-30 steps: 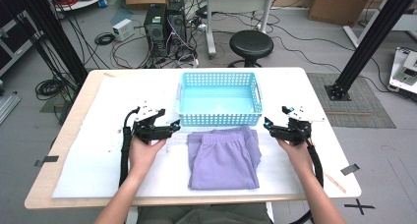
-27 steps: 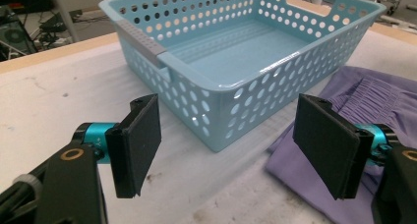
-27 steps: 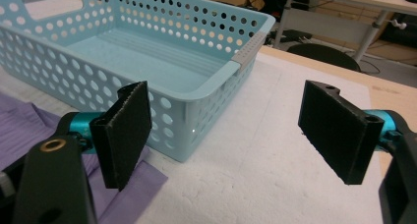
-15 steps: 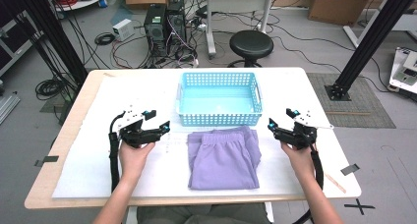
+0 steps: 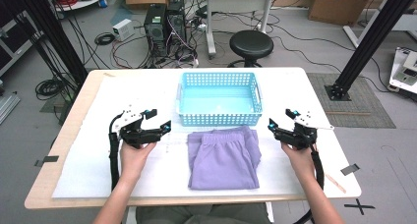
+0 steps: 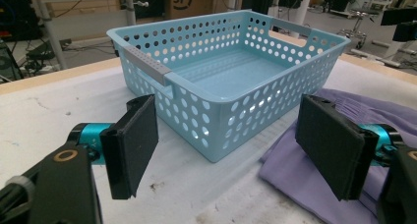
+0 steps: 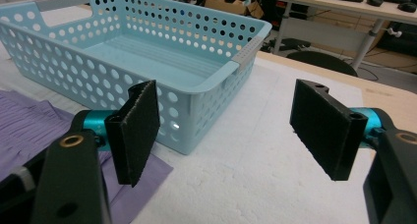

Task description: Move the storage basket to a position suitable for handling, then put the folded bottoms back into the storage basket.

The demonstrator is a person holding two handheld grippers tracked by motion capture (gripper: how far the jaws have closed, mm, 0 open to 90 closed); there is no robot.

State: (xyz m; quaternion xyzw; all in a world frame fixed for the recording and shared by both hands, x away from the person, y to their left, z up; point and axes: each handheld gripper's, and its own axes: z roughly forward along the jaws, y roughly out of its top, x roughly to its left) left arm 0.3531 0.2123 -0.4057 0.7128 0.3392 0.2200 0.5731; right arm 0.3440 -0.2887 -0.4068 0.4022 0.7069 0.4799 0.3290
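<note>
A folded purple garment lies at the table's front middle, right before a light blue perforated basket that holds nothing. To the garment's left my left gripper hovers, its jaws wide and just opened further, with nothing between them. In the left gripper view, the left gripper frames the basket's near corner and the garment's edge. My right gripper is open at the garment's right, its jaws just closed a little on nothing. In the right gripper view, the right gripper faces the basket and garment.
A white mat covers most of the wooden table. Behind the table stand a black stool, computer towers and loose cables on the floor. Black frame posts rise at the right.
My left gripper has shifted a little to the left, away from the garment. The right gripper has stayed about where it was.
</note>
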